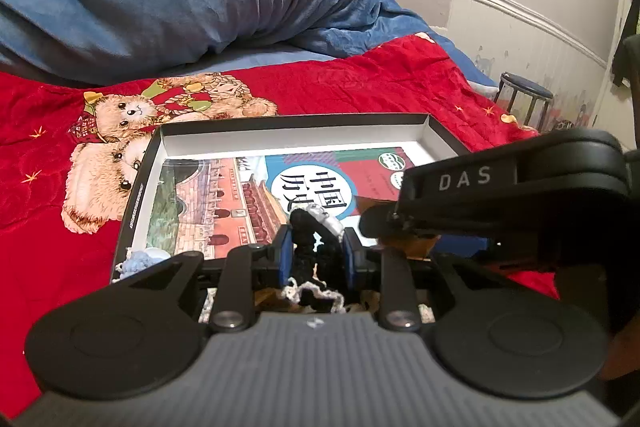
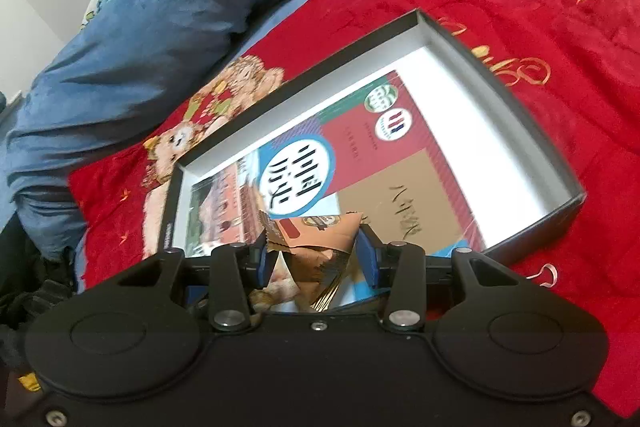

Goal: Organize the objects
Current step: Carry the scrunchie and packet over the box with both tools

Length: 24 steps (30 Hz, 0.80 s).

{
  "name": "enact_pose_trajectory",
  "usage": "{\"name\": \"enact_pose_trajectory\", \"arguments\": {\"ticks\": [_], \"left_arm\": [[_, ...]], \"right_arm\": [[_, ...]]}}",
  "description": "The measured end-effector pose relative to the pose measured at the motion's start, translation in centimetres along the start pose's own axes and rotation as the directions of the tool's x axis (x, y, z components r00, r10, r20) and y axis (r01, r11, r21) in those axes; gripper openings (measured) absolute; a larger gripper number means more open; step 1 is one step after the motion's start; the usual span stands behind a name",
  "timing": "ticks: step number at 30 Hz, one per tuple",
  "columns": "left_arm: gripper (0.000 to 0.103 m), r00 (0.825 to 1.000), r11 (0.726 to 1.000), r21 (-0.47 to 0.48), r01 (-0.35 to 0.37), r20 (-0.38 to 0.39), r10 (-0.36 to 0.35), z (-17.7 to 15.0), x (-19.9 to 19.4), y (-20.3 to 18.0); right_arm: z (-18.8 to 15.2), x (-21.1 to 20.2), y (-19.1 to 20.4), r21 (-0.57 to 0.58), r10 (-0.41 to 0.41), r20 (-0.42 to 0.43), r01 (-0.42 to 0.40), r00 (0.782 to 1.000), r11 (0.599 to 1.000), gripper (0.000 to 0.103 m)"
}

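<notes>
Scene: we're over a bed point(image 1: 400, 75) spread with a red blanket point(image 1: 360, 87), and a shallow open box point(image 1: 296, 126) lies on it with a history textbook point(image 1: 248, 195) flat inside.

Left gripper point(image 1: 316, 255): its jaws are clenched on a black knitted piece point(image 1: 300, 231) with a pale crocheted edge; something silvery sits at its top, and we can't tell what that is.

Right gripper point(image 2: 316, 255): its jaws are clamped on a brown snack packet point(image 2: 316, 251), crinkled and standing up between the blue pads point(image 2: 262, 261).

Where the things are: both held items hang at the near edge of the box, just above the textbook. A small light-blue knitted bit point(image 1: 138, 262) already rests in the near left corner of the box.

How close we are: from the left view the right gripper's body sits just beside ours, crowding in from the right. Tight quarters here!

Step in hand: we judge this to be the drop-off, getting each item into the box.

Doing it well: we want one item down at a time, so the two grippers don't bump. We'd carry the packet toward the bare white floor at the right side of the box, lower it until it touches, then let go.

Knitted piece: we'd set it by the blue bit on the left. It's floppy, so its trailing edge should clear the box wall before we release.

Watch out: yarn can snag on a pad, so we should draw back slowly.
</notes>
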<state>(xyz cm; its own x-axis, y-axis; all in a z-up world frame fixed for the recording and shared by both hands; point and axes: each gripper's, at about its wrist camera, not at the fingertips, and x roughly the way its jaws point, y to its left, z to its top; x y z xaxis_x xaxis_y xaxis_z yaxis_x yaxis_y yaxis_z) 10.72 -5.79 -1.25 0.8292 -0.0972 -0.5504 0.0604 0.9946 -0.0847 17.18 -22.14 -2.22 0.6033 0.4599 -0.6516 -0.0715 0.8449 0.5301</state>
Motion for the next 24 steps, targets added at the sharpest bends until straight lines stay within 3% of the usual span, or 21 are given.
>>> {"name": "enact_pose_trajectory", "arguments": {"ticks": [24], "left_arm": [[0.031,1.000,1.000,0.001,0.005,-0.007,-0.005,-0.27,0.12,0.06]], "right_arm": [[-0.62,0.09,0.92,-0.045,-0.027,-0.010,0.027,1.000,0.999,0.041]]}}
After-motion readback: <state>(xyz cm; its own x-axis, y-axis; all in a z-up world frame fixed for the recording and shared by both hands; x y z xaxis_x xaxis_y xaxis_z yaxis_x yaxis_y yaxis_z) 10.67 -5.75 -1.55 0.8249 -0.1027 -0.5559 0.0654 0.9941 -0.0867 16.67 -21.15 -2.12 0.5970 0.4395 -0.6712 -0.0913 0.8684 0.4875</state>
